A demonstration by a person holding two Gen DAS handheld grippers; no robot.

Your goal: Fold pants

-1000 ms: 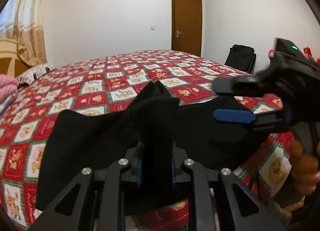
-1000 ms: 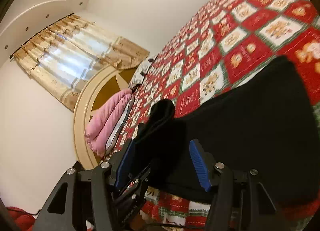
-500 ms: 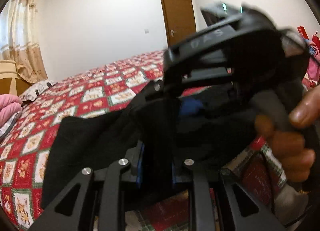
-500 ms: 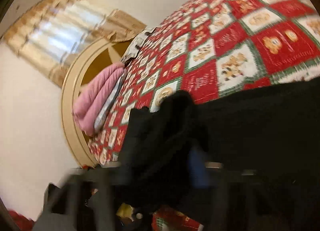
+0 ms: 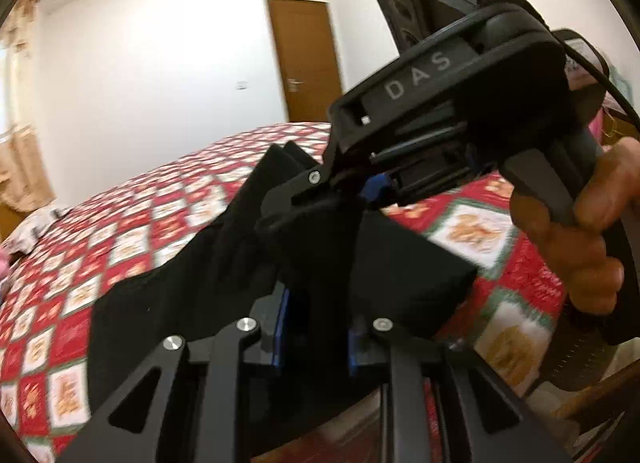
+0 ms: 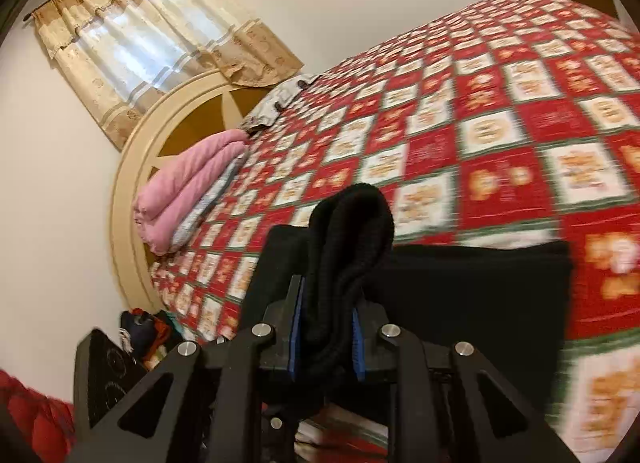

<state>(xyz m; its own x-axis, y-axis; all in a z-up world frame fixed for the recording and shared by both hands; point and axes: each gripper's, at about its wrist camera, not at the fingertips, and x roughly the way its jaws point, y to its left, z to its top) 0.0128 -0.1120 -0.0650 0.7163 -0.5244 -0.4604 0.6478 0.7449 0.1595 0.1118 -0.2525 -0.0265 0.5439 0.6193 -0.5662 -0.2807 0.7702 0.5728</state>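
Both grippers clamp the black fabric pants over the red patchwork quilt.

The left gripper (image 5: 316,327) pinches a bunch of the black fabric pants (image 5: 192,287) between nearly closed jaws that have just eased slightly apart. The right gripper (image 6: 326,337), open a second ago, has just closed on a rolled edge of the pants (image 6: 352,231). Beyond them lies the red patchwork quilt (image 6: 500,111); the right gripper now crosses close before the left camera.

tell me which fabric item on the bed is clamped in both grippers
The black pants. Both the left gripper and the right gripper pinch them; the pink blanket lies untouched by the headboard.
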